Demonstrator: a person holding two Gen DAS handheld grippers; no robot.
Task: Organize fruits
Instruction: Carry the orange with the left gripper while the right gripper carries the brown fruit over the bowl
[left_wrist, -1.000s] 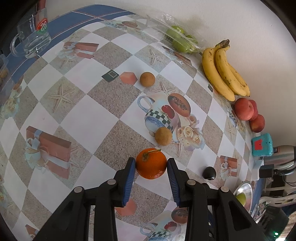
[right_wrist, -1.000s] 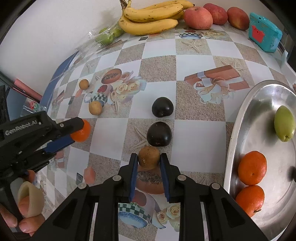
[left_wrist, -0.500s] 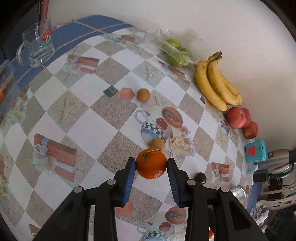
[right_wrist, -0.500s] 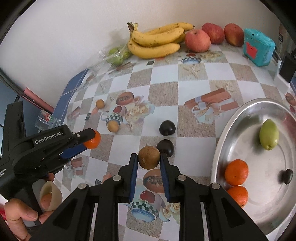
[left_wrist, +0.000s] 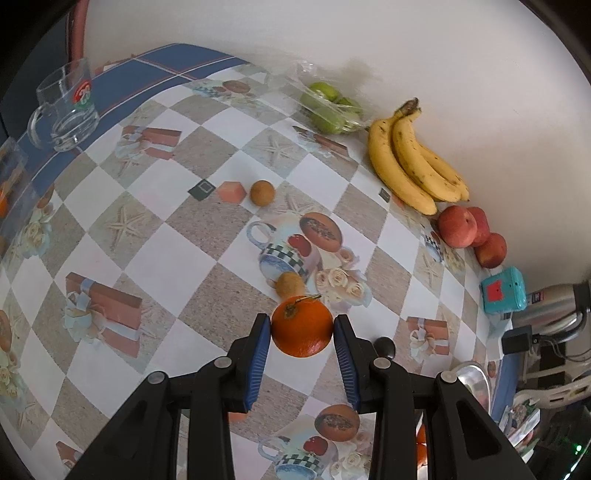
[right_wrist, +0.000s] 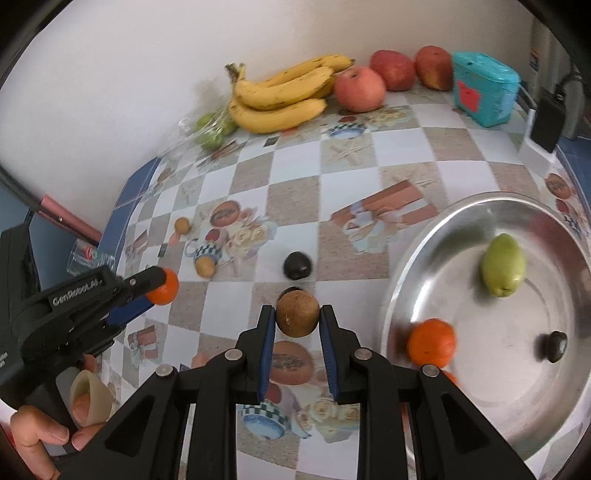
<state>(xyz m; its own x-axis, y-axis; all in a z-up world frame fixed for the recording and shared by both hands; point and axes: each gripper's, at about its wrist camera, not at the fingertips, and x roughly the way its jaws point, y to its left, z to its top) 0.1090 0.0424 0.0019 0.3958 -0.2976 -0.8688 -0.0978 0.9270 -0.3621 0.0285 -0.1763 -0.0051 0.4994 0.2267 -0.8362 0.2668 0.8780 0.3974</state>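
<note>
— On the checkered tablecloth (right_wrist: 354, 177), what do we count?

— We count three bananas (right_wrist: 280, 92), three red apples (right_wrist: 360, 88), two small brown fruits (left_wrist: 262, 192) and two dark plums (right_wrist: 297, 265), one half hidden. Our left gripper (left_wrist: 301, 330) clamps an orange (left_wrist: 302, 325), lifted above the cloth. Our right gripper (right_wrist: 297, 319) clamps a brown fruit (right_wrist: 297, 313), also lifted.

— And the tray?

— We see a round metal tray (right_wrist: 399, 288) with one green pear (right_wrist: 503, 265), two oranges, one dark fruit. A white wall (right_wrist: 110, 74) runs behind the table.
</note>
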